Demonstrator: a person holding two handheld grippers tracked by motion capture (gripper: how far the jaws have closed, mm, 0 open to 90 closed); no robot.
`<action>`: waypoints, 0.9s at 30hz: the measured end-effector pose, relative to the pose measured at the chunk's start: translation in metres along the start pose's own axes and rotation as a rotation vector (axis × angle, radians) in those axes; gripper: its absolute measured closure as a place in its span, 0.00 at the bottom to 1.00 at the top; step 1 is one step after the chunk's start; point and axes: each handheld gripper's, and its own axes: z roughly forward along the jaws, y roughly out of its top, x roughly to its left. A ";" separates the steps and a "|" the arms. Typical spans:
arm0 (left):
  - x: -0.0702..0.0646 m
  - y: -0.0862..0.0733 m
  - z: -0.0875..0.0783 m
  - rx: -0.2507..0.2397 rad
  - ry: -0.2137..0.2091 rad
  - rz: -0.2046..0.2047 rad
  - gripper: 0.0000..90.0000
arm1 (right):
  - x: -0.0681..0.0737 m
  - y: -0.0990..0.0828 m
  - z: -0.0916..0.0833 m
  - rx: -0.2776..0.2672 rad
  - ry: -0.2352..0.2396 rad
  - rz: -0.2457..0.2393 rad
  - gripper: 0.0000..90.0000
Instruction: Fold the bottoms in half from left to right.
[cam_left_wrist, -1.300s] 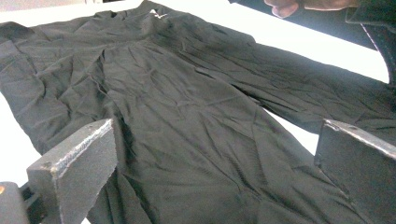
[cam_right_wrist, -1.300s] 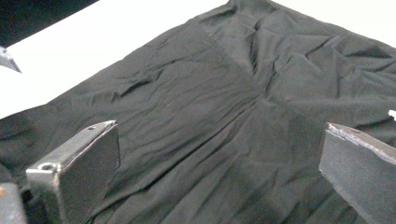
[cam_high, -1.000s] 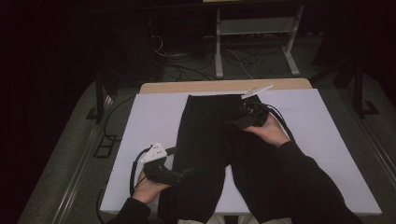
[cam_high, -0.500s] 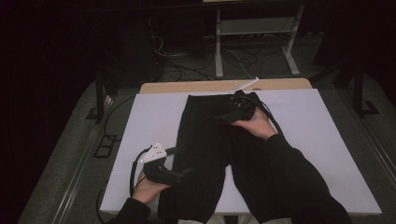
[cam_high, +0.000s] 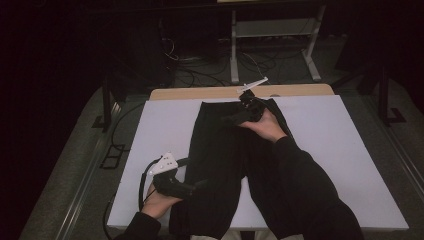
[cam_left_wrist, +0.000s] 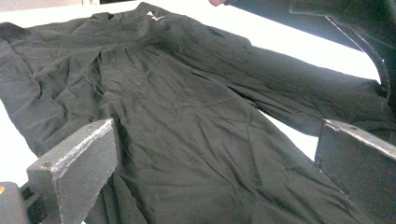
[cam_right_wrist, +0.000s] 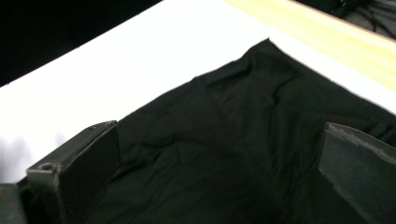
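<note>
The trousers (cam_high: 225, 165) lie flat on the table (cam_high: 350, 150), lengthwise along its middle, waist end at the far edge and legs toward the near edge. The right gripper (cam_high: 235, 119) sits over the far end of the trousers, near the waist. The left gripper (cam_high: 197, 186) sits at the near left, at the outer edge of the left leg. A metal stand (cam_high: 272, 30) is on the floor behind the table.

right claw (cam_high: 235, 119) | moved farther up black trousers (cam_high: 220, 150) | toward waistband
</note>
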 end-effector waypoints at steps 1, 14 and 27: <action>0.000 0.000 0.000 0.000 -0.001 -0.002 0.00 | 0.000 0.003 0.004 -0.018 -0.005 -0.002 0.00; 0.000 0.000 -0.001 -0.005 -0.009 -0.003 0.00 | 0.002 0.018 0.032 -0.029 -0.036 0.005 0.00; 0.000 0.000 -0.001 -0.007 -0.012 -0.002 0.00 | -0.003 0.023 0.057 -0.035 -0.073 0.005 0.04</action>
